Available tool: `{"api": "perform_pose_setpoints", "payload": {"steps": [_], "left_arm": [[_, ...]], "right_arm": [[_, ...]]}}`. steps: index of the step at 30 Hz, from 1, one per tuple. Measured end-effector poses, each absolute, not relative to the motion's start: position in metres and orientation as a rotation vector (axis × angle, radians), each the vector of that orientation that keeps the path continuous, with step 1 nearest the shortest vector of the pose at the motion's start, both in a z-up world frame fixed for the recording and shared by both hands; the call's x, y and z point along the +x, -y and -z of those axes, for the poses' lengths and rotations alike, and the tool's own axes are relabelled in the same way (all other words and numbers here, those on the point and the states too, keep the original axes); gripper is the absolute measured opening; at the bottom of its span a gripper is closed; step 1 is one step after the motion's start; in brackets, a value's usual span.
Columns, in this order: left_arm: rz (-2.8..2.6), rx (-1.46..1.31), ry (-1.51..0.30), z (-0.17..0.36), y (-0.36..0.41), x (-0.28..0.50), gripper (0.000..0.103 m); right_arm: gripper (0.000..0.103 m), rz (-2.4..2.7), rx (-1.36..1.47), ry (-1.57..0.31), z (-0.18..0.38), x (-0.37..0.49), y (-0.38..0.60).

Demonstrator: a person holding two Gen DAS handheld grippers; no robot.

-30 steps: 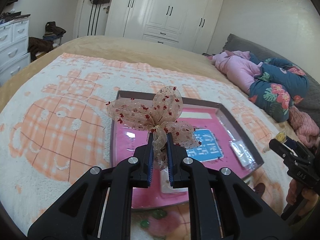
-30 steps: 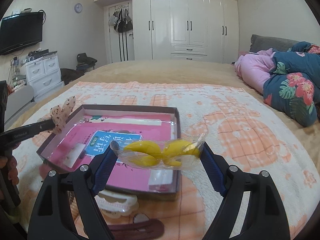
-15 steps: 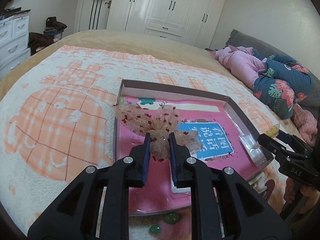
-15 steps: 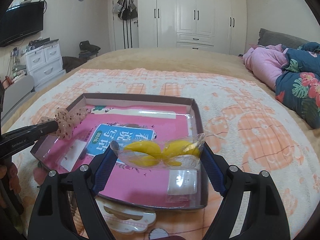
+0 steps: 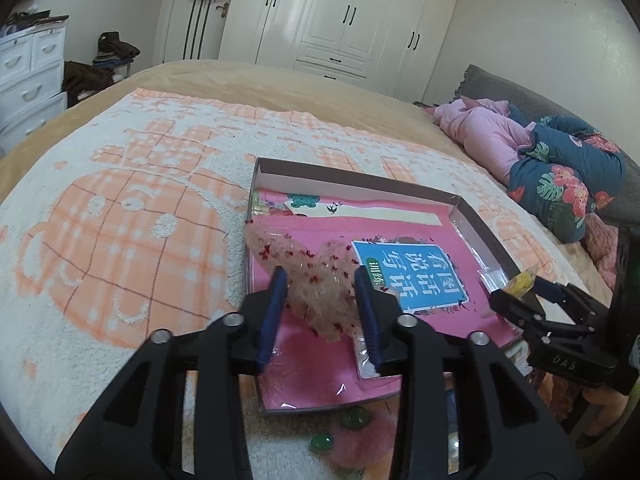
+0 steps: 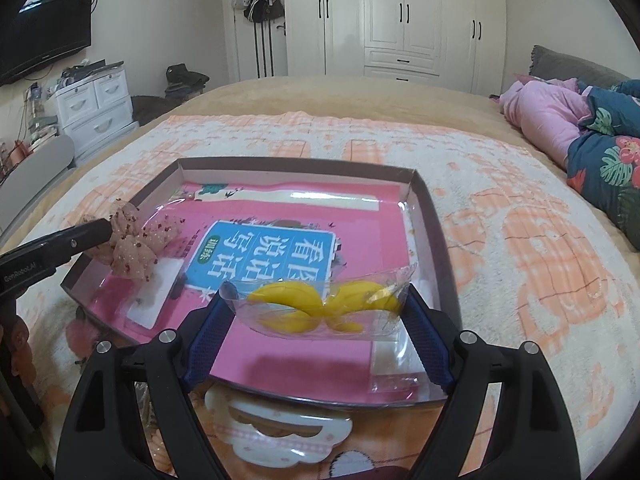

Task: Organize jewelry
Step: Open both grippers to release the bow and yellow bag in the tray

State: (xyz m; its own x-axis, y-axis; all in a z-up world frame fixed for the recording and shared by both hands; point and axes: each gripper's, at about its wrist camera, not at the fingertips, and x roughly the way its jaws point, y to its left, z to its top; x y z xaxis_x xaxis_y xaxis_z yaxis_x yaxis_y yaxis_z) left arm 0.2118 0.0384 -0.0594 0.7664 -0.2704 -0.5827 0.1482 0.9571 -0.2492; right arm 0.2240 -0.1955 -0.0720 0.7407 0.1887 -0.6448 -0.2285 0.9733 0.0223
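A sheer peach bow (image 5: 316, 280) with red specks lies on the pink book inside the shallow tray (image 5: 352, 184), near its left side. My left gripper (image 5: 320, 296) straddles the bow; its jaws are opening and the blue pads stand just off the fabric. From the right wrist view the bow (image 6: 136, 246) rests at the left gripper's tip (image 6: 108, 232). My right gripper (image 6: 316, 298) is shut on a clear packet with a yellow hair clip (image 6: 288, 298), held by its two ends above the near right part of the tray (image 6: 296, 162).
A white hair clip (image 6: 280, 432) lies on the blanket in front of the tray. Green beads (image 5: 354, 416) and a pink fluffy piece (image 5: 360, 448) sit by the tray's near edge. A small clear packet (image 6: 396, 364) lies in its near right corner. Bedding (image 5: 560, 168) is piled far right.
The left gripper brought the bow down into the tray and its jaws spread apart around it. The right gripper came forward and lower over the tray, the yellow clip packet still in it.
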Motion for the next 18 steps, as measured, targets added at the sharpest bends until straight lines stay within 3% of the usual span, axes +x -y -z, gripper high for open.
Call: {"api": "perform_pose_setpoints", "payload": {"steps": [4, 9, 16, 18], "left_arm": [[0.229, -0.201, -0.649, 0.055, -0.040, 0.206, 0.032], [0.228, -0.209, -0.614, 0.047, -0.040, 0.198, 0.051], [0.220, -0.220, -0.571, 0.033, -0.043, 0.186, 0.066], [0.215, -0.227, -0.555, 0.029, -0.044, 0.181, 0.076]], "right_arm": [[0.085, -0.232, -0.041, -0.693, 0.071, 0.220, 0.197], [0.088, -0.228, -0.022, -0.681, 0.067, 0.215, 0.202], [0.092, -0.201, 0.011, -0.627, 0.056, 0.200, 0.215], [0.092, -0.195, 0.015, -0.604, 0.052, 0.194, 0.219]]}}
